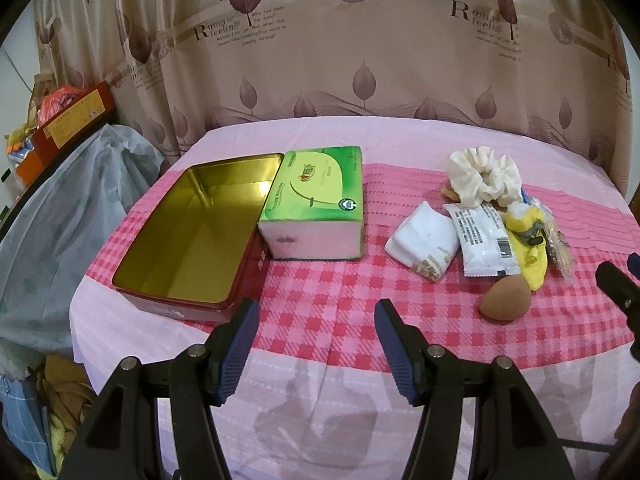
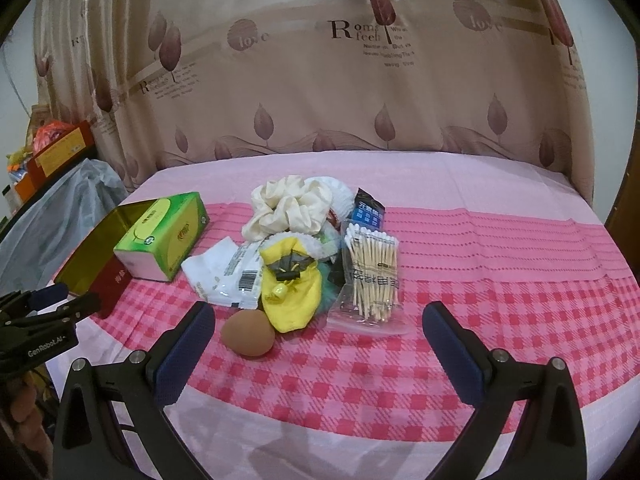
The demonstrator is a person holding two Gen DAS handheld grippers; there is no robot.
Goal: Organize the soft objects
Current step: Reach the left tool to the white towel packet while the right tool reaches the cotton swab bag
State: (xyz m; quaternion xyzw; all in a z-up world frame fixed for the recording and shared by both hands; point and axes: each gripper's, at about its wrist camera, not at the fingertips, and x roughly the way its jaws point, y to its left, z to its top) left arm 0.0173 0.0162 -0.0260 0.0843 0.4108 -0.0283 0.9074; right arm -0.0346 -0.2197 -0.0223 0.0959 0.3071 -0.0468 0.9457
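At the bottom of the right wrist view, the right gripper (image 2: 316,344) is hovering with its jaws standing wide and gripping nothing. Low in the left wrist view, the left gripper (image 1: 314,338) is also hanging over the pink checked tablecloth (image 1: 320,292), jaws apart and empty.

Just beyond the right gripper, the brown makeup sponge (image 2: 248,333) is lying on its side, its long axis running left to right across the frame. Touching it behind, a yellow sock (image 2: 292,292) is stretching toward the camera. To its right a bag of cotton swabs (image 2: 370,272) is lying with the sticks pointing away. Farther back, a cream scrunchie (image 2: 290,204) is topping the pile.

At centre left, the green tissue box (image 1: 316,204) is sitting against the open gold-lined tin (image 1: 196,232), both running lengthwise away from the camera.
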